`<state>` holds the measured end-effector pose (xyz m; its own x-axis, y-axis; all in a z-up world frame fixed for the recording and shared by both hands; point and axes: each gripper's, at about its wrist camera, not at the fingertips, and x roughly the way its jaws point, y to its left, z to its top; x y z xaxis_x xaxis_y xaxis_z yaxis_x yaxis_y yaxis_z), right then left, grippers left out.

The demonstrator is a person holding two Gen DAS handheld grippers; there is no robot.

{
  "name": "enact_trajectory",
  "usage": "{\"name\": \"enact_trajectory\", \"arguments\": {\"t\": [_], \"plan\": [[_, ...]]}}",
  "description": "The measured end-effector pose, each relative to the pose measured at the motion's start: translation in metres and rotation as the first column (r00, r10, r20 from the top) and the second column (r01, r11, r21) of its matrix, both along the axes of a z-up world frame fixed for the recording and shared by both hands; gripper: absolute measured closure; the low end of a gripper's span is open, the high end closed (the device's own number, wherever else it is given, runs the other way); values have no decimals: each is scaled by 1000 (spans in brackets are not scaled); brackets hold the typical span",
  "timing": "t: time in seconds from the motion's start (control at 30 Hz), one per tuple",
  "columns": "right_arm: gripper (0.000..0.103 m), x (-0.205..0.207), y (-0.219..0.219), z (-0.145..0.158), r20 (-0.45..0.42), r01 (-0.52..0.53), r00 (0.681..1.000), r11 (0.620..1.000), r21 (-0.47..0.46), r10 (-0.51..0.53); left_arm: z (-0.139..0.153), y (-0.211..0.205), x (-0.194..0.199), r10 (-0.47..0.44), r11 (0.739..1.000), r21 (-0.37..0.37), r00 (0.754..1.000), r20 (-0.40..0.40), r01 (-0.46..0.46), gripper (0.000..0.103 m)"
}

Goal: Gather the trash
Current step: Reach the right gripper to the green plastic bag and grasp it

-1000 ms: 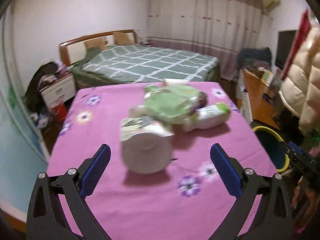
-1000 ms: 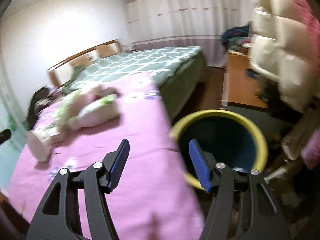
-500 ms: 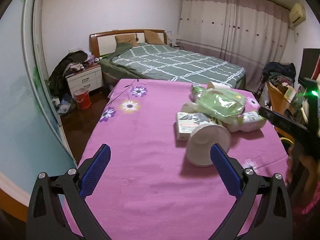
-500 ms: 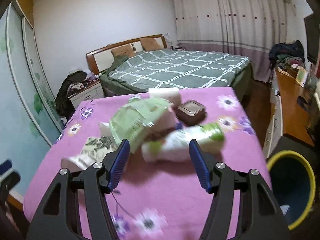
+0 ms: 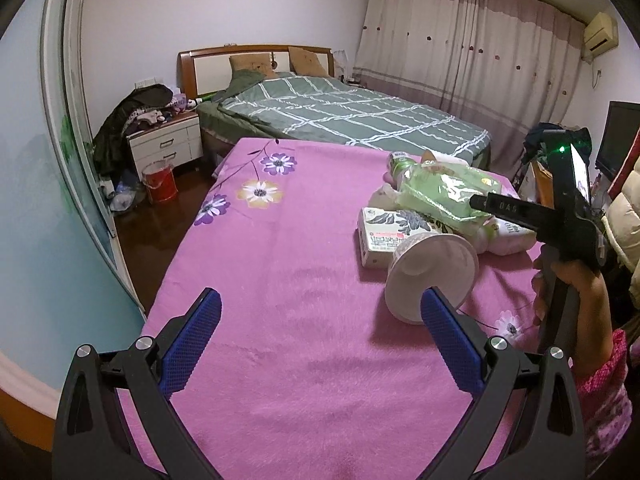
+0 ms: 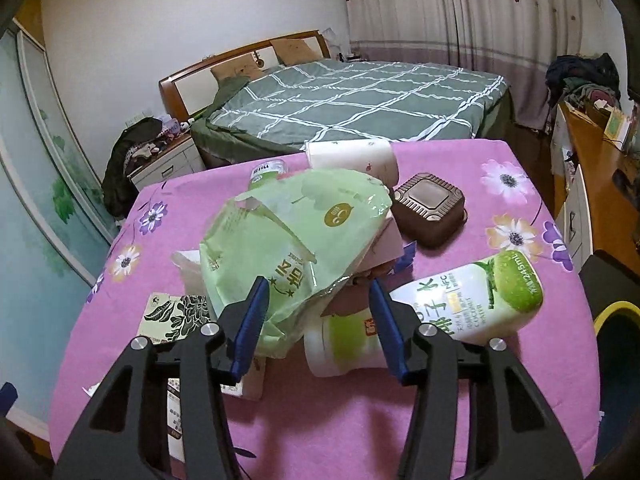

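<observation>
- Pink cloth with flower prints covers the bench [image 5: 280,280] in the left wrist view, and the trash sits in a heap toward its far right part.
- Nearest in that heap, a white paper cup [image 5: 432,276] lies on its side, just past the left claw's right finger; behind it are a printed carton [image 5: 384,232] and a green plastic bag [image 5: 444,196] draped over the rest.
- Left claw [image 5: 320,344] hovers low over bare cloth, spread wide and holding nothing, well to the left of the heap.
- Right claw's black body [image 5: 560,220] shows at the right edge of this view, gripped by the person's hand [image 5: 576,292].
- Right wrist view: the right claw [image 6: 316,320] is partly open and empty, its tips at the near edge of the green plastic bag [image 6: 288,248], which bulges between the two fingers but does not look pinched.
- Under and beside the bag lie a coconut water bottle [image 6: 472,304], a white tub with a green label [image 6: 344,344], a brown square container [image 6: 432,208] and a paper roll [image 6: 352,156].
- Yellow-rimmed bin [image 6: 616,328] shows only as a sliver off the right edge of the bench.
- Risk, as I judge it: the bag is slick and slack, so a shallow pinch could slip off, or catch only a fold.
- Lifting the bag may also drag whatever it rests on, and the bottle lies close enough to the right edge to roll off the bench.
- The left claw's right finger is close to the tipped cup, so a careless sweep could send it rolling.
</observation>
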<state>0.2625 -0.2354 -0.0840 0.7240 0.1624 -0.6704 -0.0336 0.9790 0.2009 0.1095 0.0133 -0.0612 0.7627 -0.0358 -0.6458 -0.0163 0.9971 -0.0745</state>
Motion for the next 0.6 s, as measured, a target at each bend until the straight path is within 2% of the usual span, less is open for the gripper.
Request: {"name": "enact_trajectory", "arguments": {"t": [0.03,0.1,0.2,0.3,0.6], "plan": [[62,-2,1,0,3,-2,1000,1000,2,2,-1,-1,1,-1,1000,-2,1000,-3,1,5],[77,-3,3,-2,9,-9,1000,1000,1,9,-2,-1,1,-2,1000,-1,1000,-3,2,5],[89,-7,6,0,33,-20,999,1000,10,19,-3,-1,1,-1,1000,-2,1000,-3,1,5],[95,-12,6,5,57,-26,998,999,20,24,-5,-1,3,0,1000,-2,1000,-6,0,5],[96,-43,-3,30,146,-30,989,997,65,20,-6,-8,2,-16,1000,9,1000,-7,16,5]]}}
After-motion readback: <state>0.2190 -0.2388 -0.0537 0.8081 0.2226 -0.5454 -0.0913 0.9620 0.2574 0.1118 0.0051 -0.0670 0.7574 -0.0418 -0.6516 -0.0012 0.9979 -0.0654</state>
